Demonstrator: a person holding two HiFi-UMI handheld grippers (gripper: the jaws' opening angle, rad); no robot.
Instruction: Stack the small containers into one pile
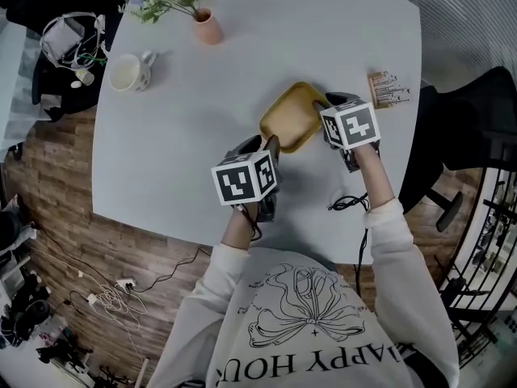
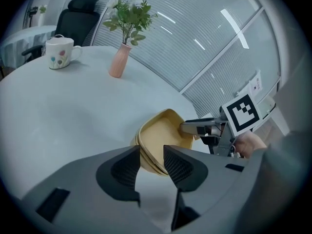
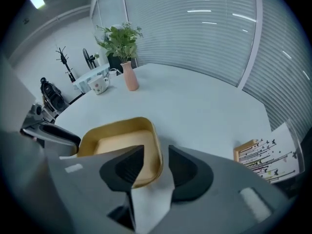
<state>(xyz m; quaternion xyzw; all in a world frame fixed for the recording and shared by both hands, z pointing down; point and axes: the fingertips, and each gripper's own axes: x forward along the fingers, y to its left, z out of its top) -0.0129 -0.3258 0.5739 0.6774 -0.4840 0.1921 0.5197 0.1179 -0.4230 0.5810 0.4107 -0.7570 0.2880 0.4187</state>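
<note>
A pile of nested tan square containers (image 1: pixel 292 117) rests on the white table (image 1: pixel 202 160); layered rims show in the left gripper view (image 2: pixel 161 140). My left gripper (image 1: pixel 271 147) is at the pile's near-left corner. Its jaws (image 2: pixel 151 162) stand open, with the rim in the gap and not pressed. My right gripper (image 1: pixel 325 108) is at the pile's right edge. It is open too (image 3: pixel 156 162), the rim of the pile (image 3: pixel 122 147) lying between its pads without being pinched. Each gripper shows in the other's view: the right gripper (image 2: pixel 200 127) and the left gripper (image 3: pixel 48 133).
A white mug (image 1: pixel 129 73) and a pink vase with a plant (image 1: pixel 207 27) stand at the table's far left. A printed card stand (image 1: pixel 389 89) sits at the right edge. A black cable (image 1: pixel 347 203) lies near the front edge, with a dark chair (image 1: pixel 477 120) beyond.
</note>
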